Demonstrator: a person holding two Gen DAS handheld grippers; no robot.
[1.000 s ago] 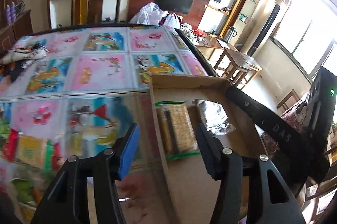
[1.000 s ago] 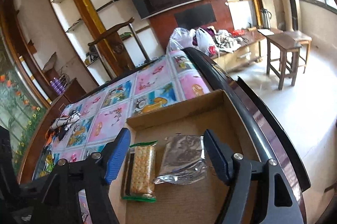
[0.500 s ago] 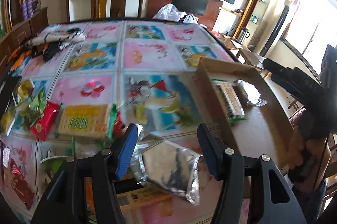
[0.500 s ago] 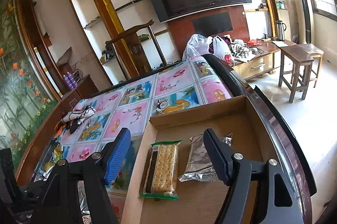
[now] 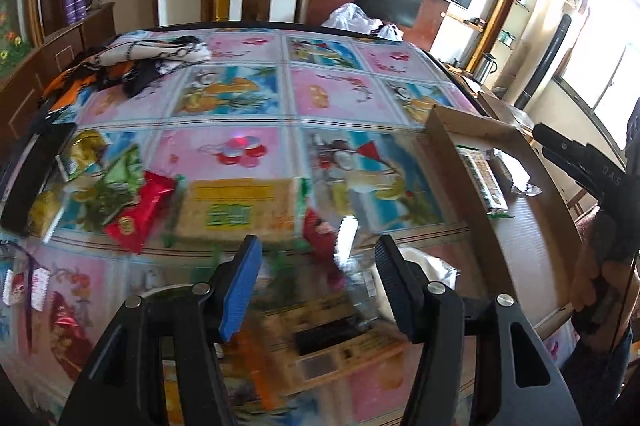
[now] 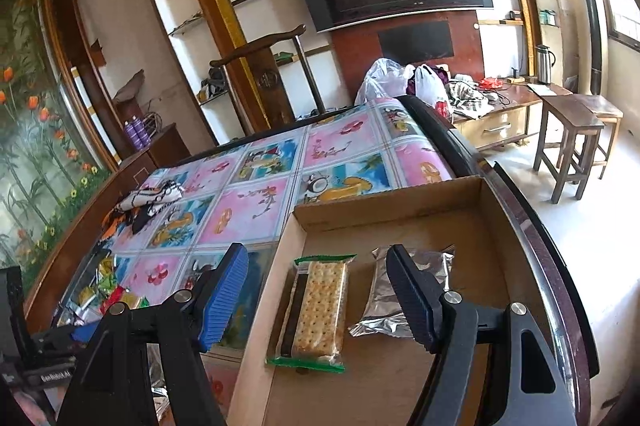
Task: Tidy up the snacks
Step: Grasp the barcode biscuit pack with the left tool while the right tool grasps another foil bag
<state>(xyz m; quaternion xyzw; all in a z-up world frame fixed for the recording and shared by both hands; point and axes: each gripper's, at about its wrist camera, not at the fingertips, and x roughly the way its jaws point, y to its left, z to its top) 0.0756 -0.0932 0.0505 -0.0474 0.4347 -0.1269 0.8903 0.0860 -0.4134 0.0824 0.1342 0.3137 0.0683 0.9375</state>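
Left fingers (image 5: 240,290) straddle blurred snack packets (image 5: 320,290), apart.

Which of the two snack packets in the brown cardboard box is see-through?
The green-edged cracker packet, lying left of the opaque silver foil packet: its square crackers show through the clear wrapper.

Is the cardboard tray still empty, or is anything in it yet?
Not empty. The cardboard tray holds two packets lying flat side by side: a cracker pack and a silver foil pouch.
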